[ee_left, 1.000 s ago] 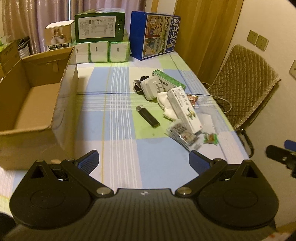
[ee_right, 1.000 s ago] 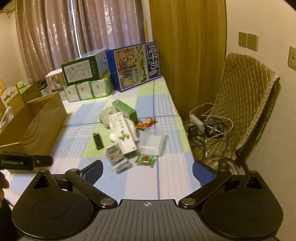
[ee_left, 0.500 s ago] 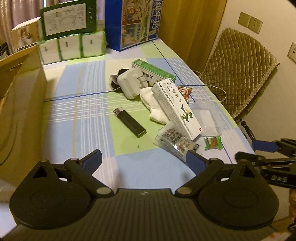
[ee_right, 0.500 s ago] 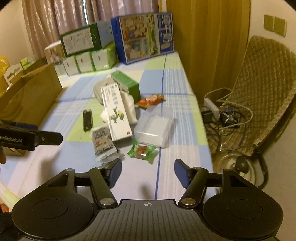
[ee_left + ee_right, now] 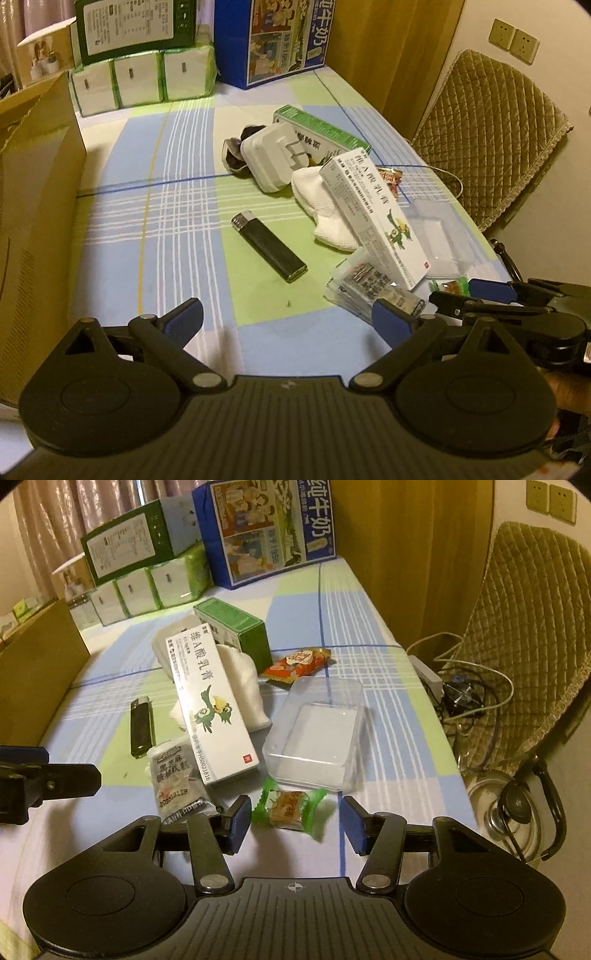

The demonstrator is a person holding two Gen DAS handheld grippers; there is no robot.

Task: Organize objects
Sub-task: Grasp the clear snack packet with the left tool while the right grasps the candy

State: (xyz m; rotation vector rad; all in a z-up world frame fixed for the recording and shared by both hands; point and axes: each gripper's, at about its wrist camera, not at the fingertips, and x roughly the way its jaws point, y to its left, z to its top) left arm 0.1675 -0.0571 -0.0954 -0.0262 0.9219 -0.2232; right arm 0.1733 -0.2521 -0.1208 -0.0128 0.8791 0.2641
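A green-wrapped candy (image 5: 290, 806) lies on the checked tablecloth between the fingers of my right gripper (image 5: 295, 825), which is open and close above it. Behind it sit a clear plastic box (image 5: 316, 733), a long white ointment box (image 5: 210, 705), a grey sachet (image 5: 175, 777), a black lighter (image 5: 141, 726), a white cloth (image 5: 243, 686), an orange snack packet (image 5: 297, 662) and a green box (image 5: 232, 629). My left gripper (image 5: 286, 317) is open, low over the cloth just short of the lighter (image 5: 267, 245), with a white plug adapter (image 5: 273, 155) further back.
An open cardboard box (image 5: 33, 206) stands at the left. Tissue packs (image 5: 142, 79), a green carton (image 5: 135, 27) and a blue milk carton (image 5: 273, 37) line the table's far end. A quilted chair (image 5: 524, 627), cables and a power strip (image 5: 428, 674) are past the right edge.
Both grippers have moved forward and lower toward the pile. The right gripper's fingers have narrowed from wide open and now flank the green candy.
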